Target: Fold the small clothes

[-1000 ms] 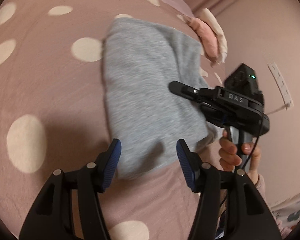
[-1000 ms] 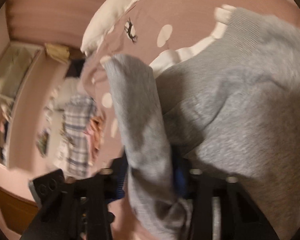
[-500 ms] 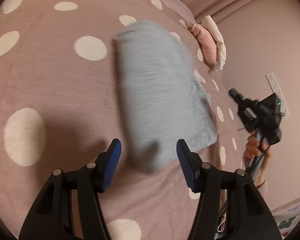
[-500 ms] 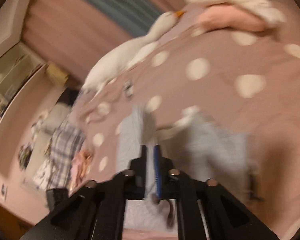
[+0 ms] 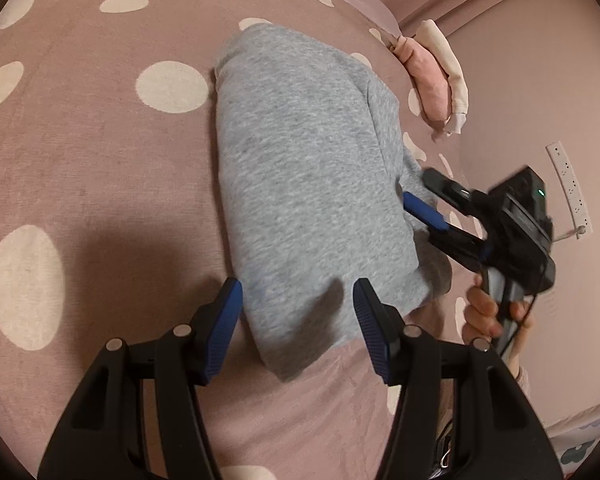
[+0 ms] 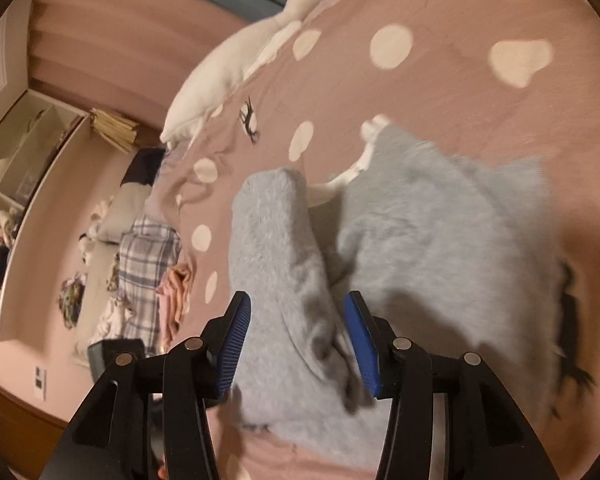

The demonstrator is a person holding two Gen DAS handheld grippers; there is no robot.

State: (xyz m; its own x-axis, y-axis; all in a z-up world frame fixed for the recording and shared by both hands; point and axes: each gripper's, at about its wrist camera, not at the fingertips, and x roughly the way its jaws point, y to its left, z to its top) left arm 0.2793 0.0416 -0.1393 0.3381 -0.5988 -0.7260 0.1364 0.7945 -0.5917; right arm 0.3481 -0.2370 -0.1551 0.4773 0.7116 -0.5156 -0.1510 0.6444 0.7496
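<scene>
A grey garment (image 5: 312, 184) of soft, heathered knit lies folded into a long thick bundle down the middle of the left wrist frame, on a pink bed (image 5: 80, 168) with white dots. In the right wrist frame it shows two lobes, one rolled at centre, one spread to the right, a white edge between them. The left claw (image 5: 298, 312) stands half wide at the bundle's near end, pads clear of the cloth. The right claw (image 6: 296, 340) has just been opening; cloth lies between its pads, unpinched.
</scene>
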